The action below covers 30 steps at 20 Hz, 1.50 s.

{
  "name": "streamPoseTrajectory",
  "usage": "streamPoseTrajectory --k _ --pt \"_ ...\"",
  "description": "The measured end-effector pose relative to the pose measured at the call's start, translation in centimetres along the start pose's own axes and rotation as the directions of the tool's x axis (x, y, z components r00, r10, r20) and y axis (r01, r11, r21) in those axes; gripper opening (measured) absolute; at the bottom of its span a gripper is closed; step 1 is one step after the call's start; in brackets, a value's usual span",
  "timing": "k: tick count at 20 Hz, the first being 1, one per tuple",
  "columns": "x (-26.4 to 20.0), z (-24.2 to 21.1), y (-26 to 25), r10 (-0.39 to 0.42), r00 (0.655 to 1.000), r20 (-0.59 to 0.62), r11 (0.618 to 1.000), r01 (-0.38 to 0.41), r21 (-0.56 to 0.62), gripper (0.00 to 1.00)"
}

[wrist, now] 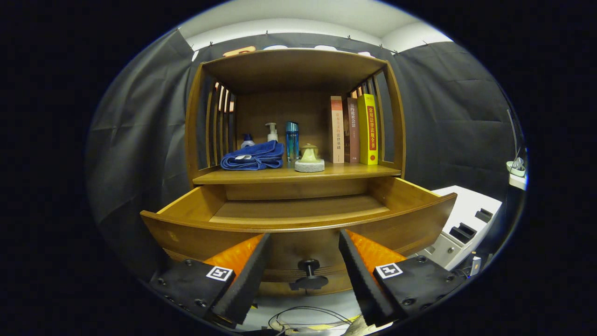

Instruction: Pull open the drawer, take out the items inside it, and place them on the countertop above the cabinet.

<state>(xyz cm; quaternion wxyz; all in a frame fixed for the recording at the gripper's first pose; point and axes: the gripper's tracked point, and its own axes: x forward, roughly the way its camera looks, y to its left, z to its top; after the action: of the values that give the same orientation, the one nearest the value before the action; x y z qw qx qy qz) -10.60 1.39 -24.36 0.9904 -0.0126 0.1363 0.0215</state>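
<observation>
The wooden drawer (298, 212) of the cabinet is pulled out toward me, and its visible floor is bare. Its dark knob (308, 273) sits on the drawer front between my two fingers. My gripper (304, 242) is open, its fingers spread either side of the knob and touching nothing. On the countertop (298, 173) above the drawer lie a folded blue towel (254, 156), a pump bottle (272, 132), a blue bottle (292, 140), a small blue-capped bottle (247, 140) behind the towel, and a round pale green lidded jar (309, 158). Three upright books (354, 130) stand to the right of them.
The cabinet has slatted side walls (219, 126) and a top board (289, 60) over the countertop. A white box-like unit (466, 224) stands to the right of the drawer. Cables (303, 317) lie on the floor below the drawer front.
</observation>
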Motion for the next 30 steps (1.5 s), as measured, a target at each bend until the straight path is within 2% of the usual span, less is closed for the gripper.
streamPoseTrajectory --k 17,30 --pt "1.7 0.2 0.7 0.009 1.000 -0.015 1.000 -0.009 -0.014 0.96" --pt "6.3 0.9 0.8 -0.029 1.000 -0.007 0.999 0.029 0.020 0.96"
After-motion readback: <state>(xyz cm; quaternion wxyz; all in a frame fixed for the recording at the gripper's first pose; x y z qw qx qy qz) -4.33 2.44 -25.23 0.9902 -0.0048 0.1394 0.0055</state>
